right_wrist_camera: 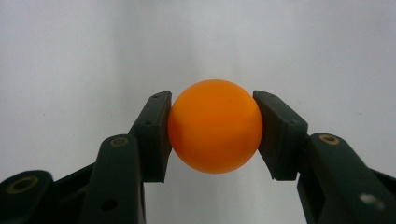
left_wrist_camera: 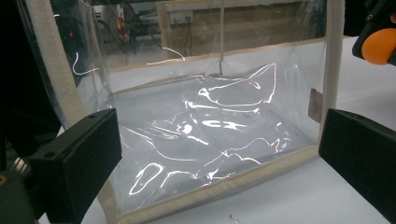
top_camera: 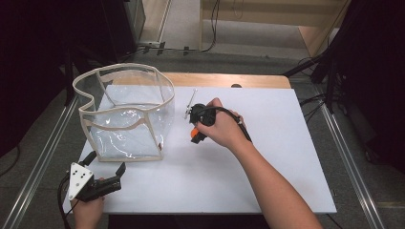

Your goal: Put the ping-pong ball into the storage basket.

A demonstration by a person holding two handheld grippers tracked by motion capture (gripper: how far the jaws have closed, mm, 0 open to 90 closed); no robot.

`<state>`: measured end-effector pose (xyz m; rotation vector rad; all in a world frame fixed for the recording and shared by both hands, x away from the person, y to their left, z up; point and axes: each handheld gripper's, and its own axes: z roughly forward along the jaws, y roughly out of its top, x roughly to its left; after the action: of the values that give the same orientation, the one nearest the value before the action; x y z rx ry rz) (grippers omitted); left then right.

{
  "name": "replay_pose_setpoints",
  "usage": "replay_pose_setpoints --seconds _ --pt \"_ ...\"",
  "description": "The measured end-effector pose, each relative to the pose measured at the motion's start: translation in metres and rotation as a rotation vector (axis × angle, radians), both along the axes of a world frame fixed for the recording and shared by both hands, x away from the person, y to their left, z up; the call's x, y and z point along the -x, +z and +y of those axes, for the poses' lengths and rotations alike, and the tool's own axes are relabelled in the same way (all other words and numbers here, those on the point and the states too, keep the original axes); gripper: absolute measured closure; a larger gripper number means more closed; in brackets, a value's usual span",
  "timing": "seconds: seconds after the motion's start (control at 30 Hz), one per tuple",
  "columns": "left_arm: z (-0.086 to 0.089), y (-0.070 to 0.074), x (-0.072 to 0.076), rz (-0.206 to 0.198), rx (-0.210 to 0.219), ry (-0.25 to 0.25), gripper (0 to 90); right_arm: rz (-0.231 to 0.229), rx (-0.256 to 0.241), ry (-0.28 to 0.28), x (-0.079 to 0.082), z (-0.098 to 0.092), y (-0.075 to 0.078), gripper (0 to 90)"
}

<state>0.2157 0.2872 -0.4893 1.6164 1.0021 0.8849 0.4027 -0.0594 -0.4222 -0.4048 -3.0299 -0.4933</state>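
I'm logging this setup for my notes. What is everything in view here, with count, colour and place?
clear bag: one, transparent plastic with beige trim, standing open at the board's left rear.
orange ball: one, orange, clamped between the right gripper's jaws beside the bag.
thin rod: one, pale, lying on the board past the right gripper.
board: one, white, covering the wooden table.
left gripper: one, black, open, at the board's near left corner, facing the bag.
right gripper: one, black, mid-board.
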Motion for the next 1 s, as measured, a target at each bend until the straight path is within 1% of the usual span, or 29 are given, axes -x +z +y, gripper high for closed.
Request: replay_pose_setpoints --seconds 0.03,0.2,0.23,0.33,0.37,0.57,0.6,0.67,0.7,0.83,0.87,1.0 --pt "0.000 0.000 0.000 0.000 0.000 0.000 0.0 -0.011 -0.005 0.016 -0.001 0.000 0.000 48.1" --pt "0.000 0.000 0.000 0.000 0.001 0.000 0.0 -0.006 -0.008 0.011 -0.001 0.001 0.002 48.0" --pt "0.000 0.000 0.000 0.000 0.001 -0.001 0.0 0.003 -0.002 -0.005 0.000 0.002 0.003 48.0" --pt "0.000 0.000 0.000 -0.001 0.001 0.000 0.0 0.002 -0.004 0.003 -0.001 0.002 0.005 48.1" --pt "0.000 0.000 0.000 0.000 0.000 0.000 0.0 -0.008 -0.008 0.017 -0.003 0.002 0.005 48.1" --pt "-0.001 0.000 0.000 0.000 0.000 0.000 0.0 0.001 -0.012 0.004 -0.002 0.004 0.010 48.1" --pt "-0.001 0.000 0.000 0.000 0.000 0.000 0.0 -0.004 -0.013 0.016 -0.003 0.004 0.011 48.1" --pt "-0.001 0.000 0.000 -0.001 0.000 0.000 0.0 -0.002 -0.010 0.014 -0.003 0.005 0.012 48.1" --pt "-0.001 0.000 0.000 -0.001 0.000 0.000 0.0 -0.009 -0.011 0.025 -0.003 0.005 0.012 48.0" --pt "-0.001 0.000 0.000 -0.002 0.000 -0.001 0.0 -0.002 -0.003 0.016 -0.003 0.007 0.016 48.0" --pt "-0.001 0.000 0.000 -0.002 0.000 -0.001 0.0 -0.008 -0.009 0.026 -0.004 0.007 0.016 48.0" --pt "-0.001 0.000 0.000 -0.001 0.001 -0.001 0.0 -0.001 -0.003 0.026 -0.003 0.009 0.018 48.0"
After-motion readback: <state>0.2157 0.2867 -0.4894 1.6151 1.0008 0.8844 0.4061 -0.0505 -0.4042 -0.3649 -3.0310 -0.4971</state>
